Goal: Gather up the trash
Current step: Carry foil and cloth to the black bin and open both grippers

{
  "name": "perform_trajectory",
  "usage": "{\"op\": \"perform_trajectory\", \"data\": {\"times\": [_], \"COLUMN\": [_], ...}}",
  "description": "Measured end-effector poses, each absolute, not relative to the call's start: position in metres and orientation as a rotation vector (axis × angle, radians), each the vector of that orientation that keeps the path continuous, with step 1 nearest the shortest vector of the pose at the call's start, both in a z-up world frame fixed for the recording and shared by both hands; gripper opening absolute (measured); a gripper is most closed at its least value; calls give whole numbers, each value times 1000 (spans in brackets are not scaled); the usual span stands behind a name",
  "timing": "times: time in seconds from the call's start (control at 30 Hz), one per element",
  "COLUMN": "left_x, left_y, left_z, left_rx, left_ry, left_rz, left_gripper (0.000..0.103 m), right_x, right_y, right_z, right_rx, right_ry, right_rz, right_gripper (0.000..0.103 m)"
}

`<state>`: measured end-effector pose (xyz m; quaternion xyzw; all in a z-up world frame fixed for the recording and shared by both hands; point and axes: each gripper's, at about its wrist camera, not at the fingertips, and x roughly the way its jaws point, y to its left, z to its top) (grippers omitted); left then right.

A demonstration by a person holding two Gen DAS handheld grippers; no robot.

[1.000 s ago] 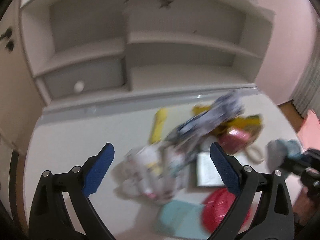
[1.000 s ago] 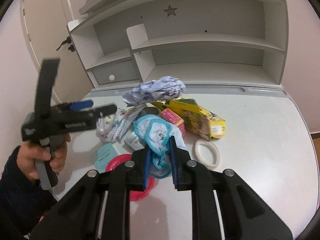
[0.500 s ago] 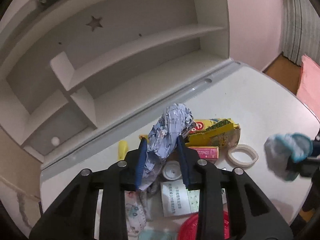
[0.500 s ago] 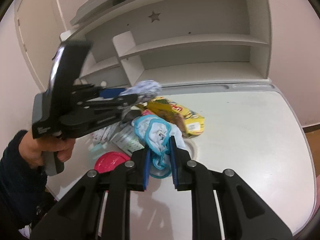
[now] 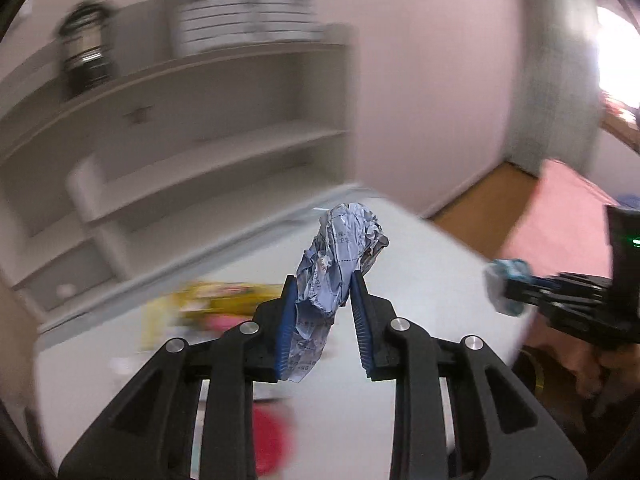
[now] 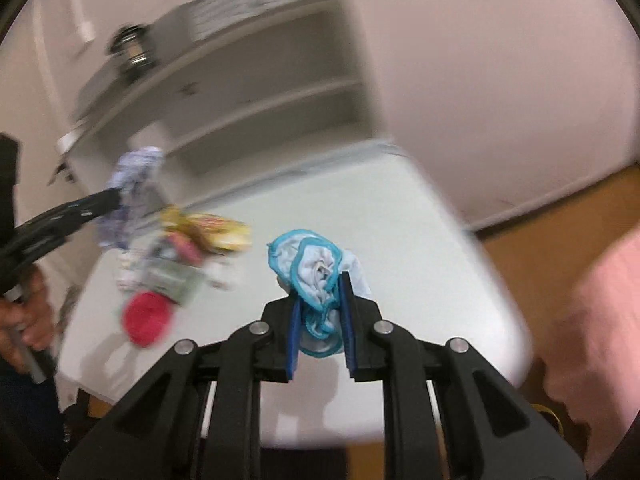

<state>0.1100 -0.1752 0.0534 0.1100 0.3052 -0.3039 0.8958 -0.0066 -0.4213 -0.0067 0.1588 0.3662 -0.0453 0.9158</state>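
My left gripper is shut on a crumpled blue-grey paper wrapper and holds it up above the white table. My right gripper is shut on a white cloth with a teal rim, also lifted above the table. The right gripper with its cloth shows at the right of the left wrist view. The left gripper with the wrapper shows at the left of the right wrist view. A blurred pile of trash lies on the table's left part.
A red lid, a yellow packet and a printed card lie in the pile. A white shelf unit stands behind the table. Wooden floor and a pink surface lie to the right.
Both grippers have swung to the right and lifted with their loads. The left gripper, open a second ago, has closed on the wrapper. The view is now motion-blurred.
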Motion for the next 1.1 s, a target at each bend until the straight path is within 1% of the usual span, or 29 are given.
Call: {"op": "perform_trajectory", "data": {"times": [0.13,0.27,0.4,0.6,0.73,0.83,0.93,1.0,1.1], "left_x": [66,15,-27,-66,-83,-78,-81,-81,-80], "left_y": [-268,-368,-462,-557,-593,-606,-608,-611,-612], "left_z": [26,-13,-58,-127,-176,-206,-226,-234,-237], "left_rx": [266,343,416,477,502,513,513,512,505], "left_ry": [677,742,843,1033,1160,1242,1266,1275,1277], "left_rz": [-867,-1090,-1231,-1275,-1229,-1192,-1171,-1161,-1175], "left_gripper": [26,26,26,27,27,27,27,27,27], "right_x": [-81,-156,-216,-268,-280,-285,-289,-283,-283], "right_y": [-499,-565,-607,-649,-667,-669,-675,-678,-681], "right_z": [-34,-70,-111,-169,-204,-223,-245,-249,-255], "right_rx": [424,550,658,771,842,868,900,911,920], "right_ry": [771,788,828,898,941,954,976,979,980], "right_rz": [-306,-496,-613,-701,-707,-695,-690,-687,-687], "right_gripper": [17,17,18,18,18,18,18,18,18]}}
